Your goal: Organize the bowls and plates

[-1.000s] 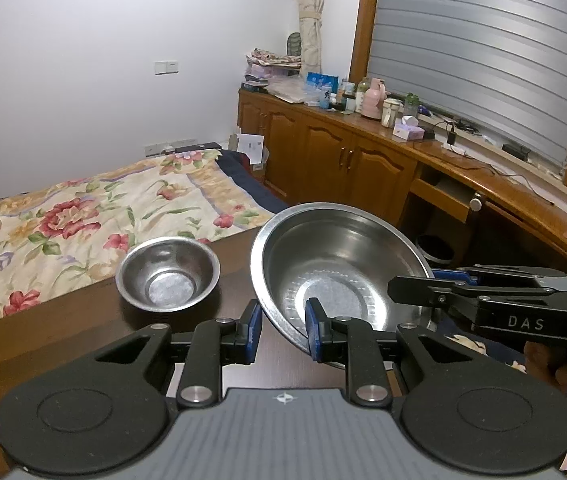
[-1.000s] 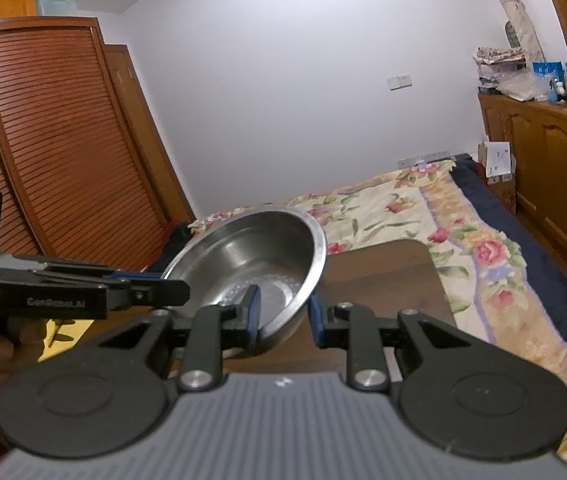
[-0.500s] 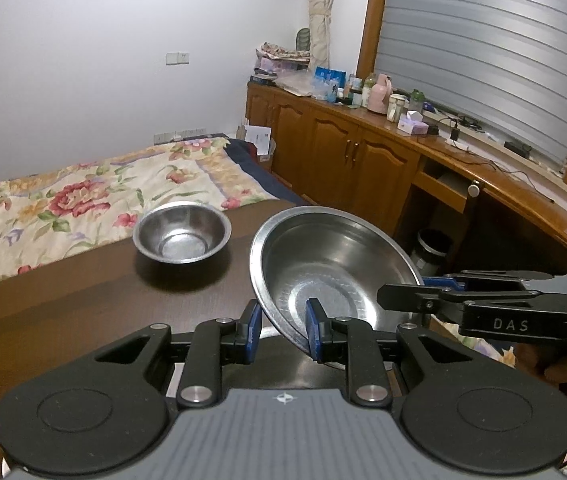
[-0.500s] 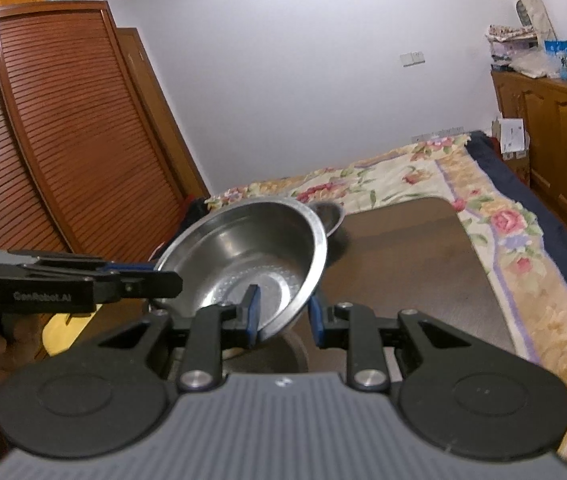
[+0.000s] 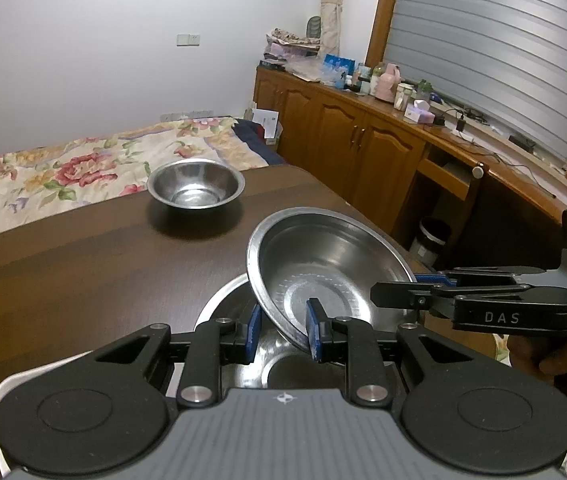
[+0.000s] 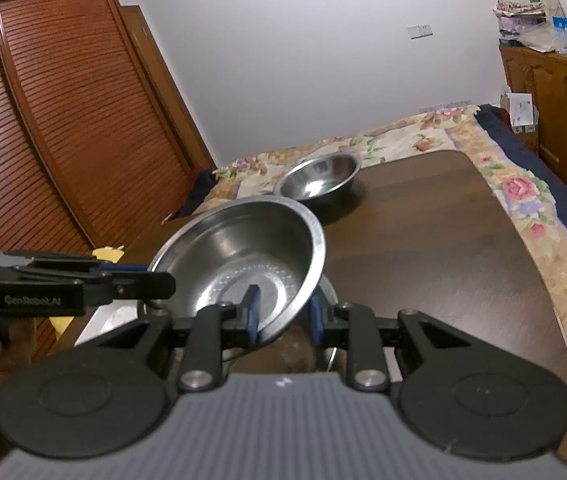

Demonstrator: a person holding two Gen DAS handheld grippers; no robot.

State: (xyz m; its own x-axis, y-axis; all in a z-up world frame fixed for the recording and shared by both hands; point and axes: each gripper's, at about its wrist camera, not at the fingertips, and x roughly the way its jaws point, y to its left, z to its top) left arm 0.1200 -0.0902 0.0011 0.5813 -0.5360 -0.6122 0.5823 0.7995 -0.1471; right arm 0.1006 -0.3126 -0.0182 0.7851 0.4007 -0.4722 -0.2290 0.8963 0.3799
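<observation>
Looking along the left gripper (image 5: 283,330), can make out only a curved strip of a wider steel dish (image 5: 219,304) on the brown table (image 5: 83,272), most of it covered by the large steel bowl (image 5: 335,272) held tilted just above. Cannot tell whether bowl and dish touch underneath or hang slightly apart. From the right wrist view, shows as no more than a thin sliver past the bowl's far side. Cannot identify a white edge (image 5: 3,392) low on the left, cut off behind the gripper body. Also cut off at the frame border: the right hand (image 5: 555,360), dark and blurred.

Pinching the large bowl's near rim between blue pads (image 5: 314,330), one pad inside the bowl and one outside, set narrow with only the slanted wall between them. Same on the other side: right gripper (image 6: 283,314) clamped on the rim nearest its own camera, inner pad (image 6: 252,312) pressed against the polished interior, outer one partly hidden behind the bowl wall. Seen from the left wrist view as a black arm reaching in from the right, tip over the bowl's edge.

Sitting well apart, farther back on the table near the flowered bedspread (image 5: 63,172): a small steel bowl (image 5: 195,186), upright, untouched.
</observation>
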